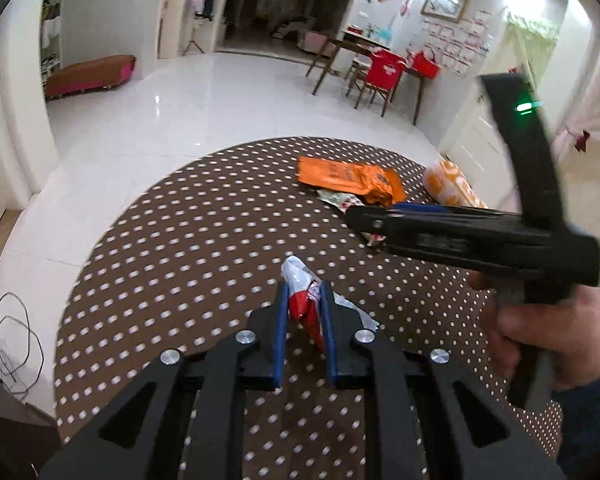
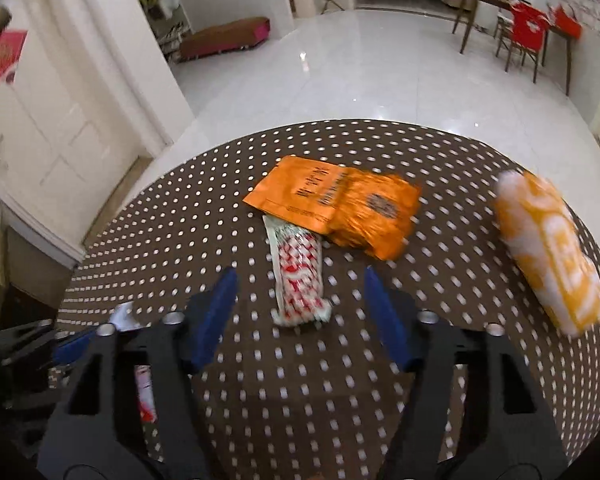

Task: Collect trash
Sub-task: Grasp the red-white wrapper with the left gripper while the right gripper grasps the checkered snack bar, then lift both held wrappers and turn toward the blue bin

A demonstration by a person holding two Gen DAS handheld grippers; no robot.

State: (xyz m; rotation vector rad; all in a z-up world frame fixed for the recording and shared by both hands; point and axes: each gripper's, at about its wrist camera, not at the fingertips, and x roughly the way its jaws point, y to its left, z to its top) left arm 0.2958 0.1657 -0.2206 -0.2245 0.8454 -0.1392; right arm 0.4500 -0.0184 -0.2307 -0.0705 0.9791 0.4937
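Observation:
My left gripper is shut on a red and white wrapper over the brown dotted round table. My right gripper is open above the table, its blue fingers on either side of a red-and-white checked wrapper that lies flat. An orange foil packet lies just beyond, overlapping that wrapper's far end. In the left wrist view the right gripper reaches in from the right, in front of the orange packet and over the checked wrapper.
An orange and white rolled pack lies at the table's right edge, also in the left wrist view. White tiled floor surrounds the table. A wooden table with a red chair stands far right, a low bench far left.

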